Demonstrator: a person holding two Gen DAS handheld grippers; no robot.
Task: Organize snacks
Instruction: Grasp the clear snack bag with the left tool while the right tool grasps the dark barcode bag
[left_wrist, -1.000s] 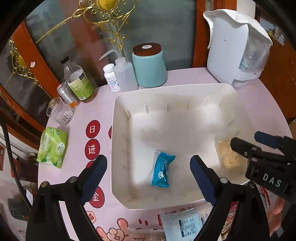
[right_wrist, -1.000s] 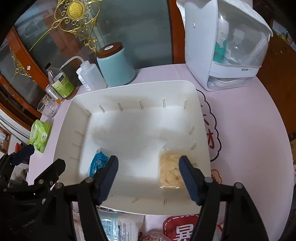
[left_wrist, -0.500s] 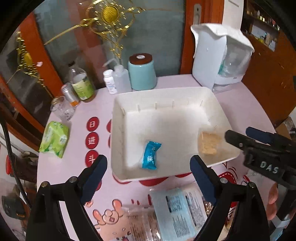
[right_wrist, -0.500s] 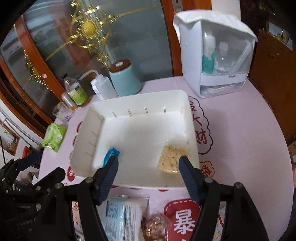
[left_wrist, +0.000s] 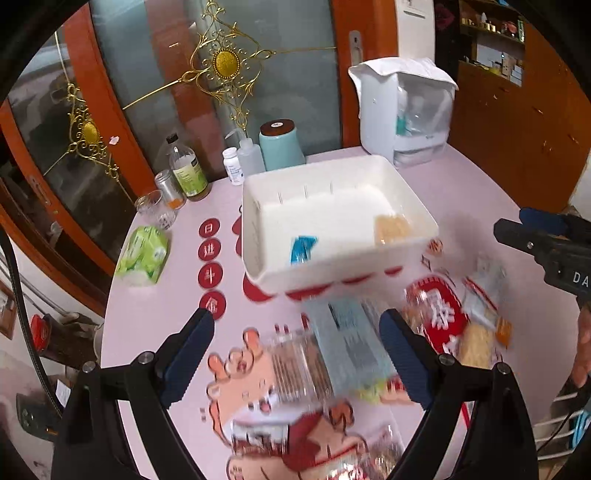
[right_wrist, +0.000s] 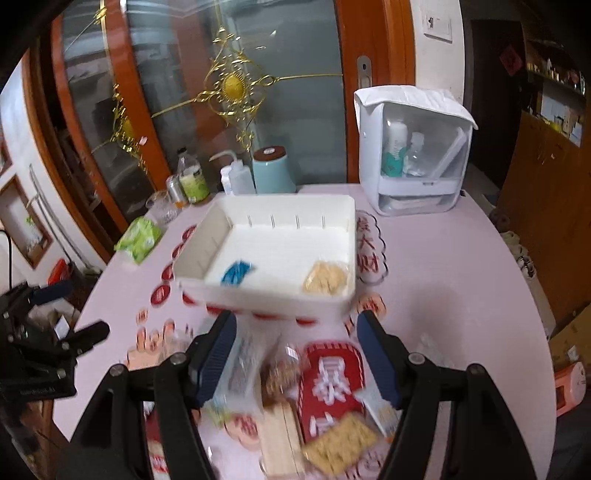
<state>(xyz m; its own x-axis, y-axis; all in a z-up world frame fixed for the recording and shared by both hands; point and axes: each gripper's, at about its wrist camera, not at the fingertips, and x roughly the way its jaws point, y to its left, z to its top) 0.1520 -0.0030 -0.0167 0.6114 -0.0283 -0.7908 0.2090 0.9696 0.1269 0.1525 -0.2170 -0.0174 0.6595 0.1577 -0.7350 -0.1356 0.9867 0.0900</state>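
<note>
A white rectangular plastic bin (left_wrist: 343, 258) sits on the round pink surface (right_wrist: 443, 280), which is printed with red characters and cartoon figures. Inside the bin, a small blue foil snack packet (right_wrist: 236, 272) lies toward its near left part, and a clear bag of pale yellow crackers (right_wrist: 327, 282) lies in the near right corner, well apart from the blue one.

In front of the bin, a loose cluster of snack packs lies on the surface. The cluster is motion-blurred, so only some can be told: a pale blue-and-white flat packet (left_wrist: 351, 339), a clear packet of brown biscuits (right_wrist: 280, 373), and a square yellow cracker pack (right_wrist: 340, 439).

The left gripper (left_wrist: 295, 358) hangs above the pale blue-and-white packet with its blue-padded fingers (left_wrist: 188, 354) spread wide and nothing between them. The right gripper (right_wrist: 295, 354) hangs above the brown biscuit packet, its fingers (right_wrist: 376, 358) also apart and empty.

At the far edge stand a teal canister with a brown lid (left_wrist: 280, 147), a white squeeze bottle (left_wrist: 249, 158) and a white box with a clear front (right_wrist: 413, 151). A green tissue pack (left_wrist: 142, 254) lies at the left.
</note>
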